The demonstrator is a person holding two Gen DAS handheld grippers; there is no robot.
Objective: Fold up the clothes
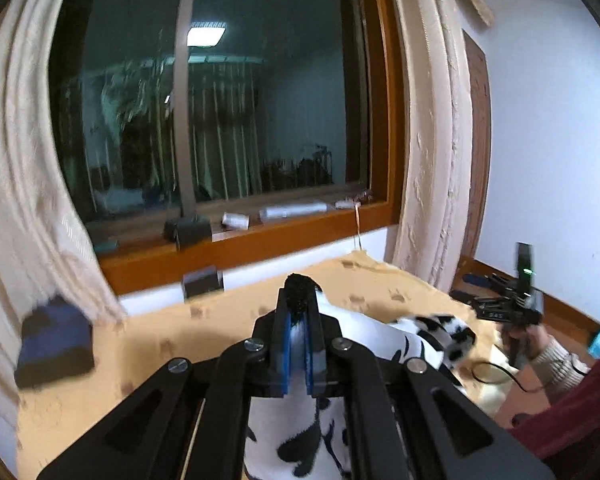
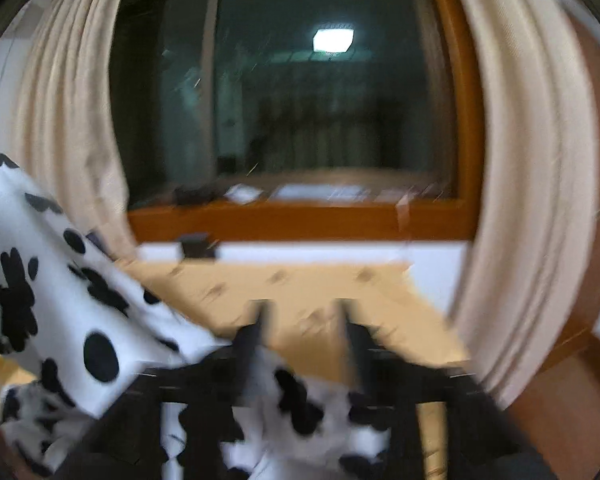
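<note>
Left hand-held gripper (image 1: 299, 304) clamping fleecy cow-print garment (image 1: 296, 436), right hand-held gripper (image 2: 304, 320) parted

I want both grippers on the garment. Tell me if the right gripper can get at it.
Probably yes: the right gripper is open and the spotted garment lies just below its fingers, nothing between.

The left claw (image 1: 298, 312) is seen with its blue-padded fingers (image 1: 286, 344) pressed nearly together, clamped on black-and-white cloth (image 1: 300, 440). The right claw (image 2: 304, 320) is shown blurred, its two dark fingers (image 2: 256, 328) spread well apart. In the left wrist view, the right device is gripped by a hand (image 1: 528, 338) in a ribbed cuff.
</note>
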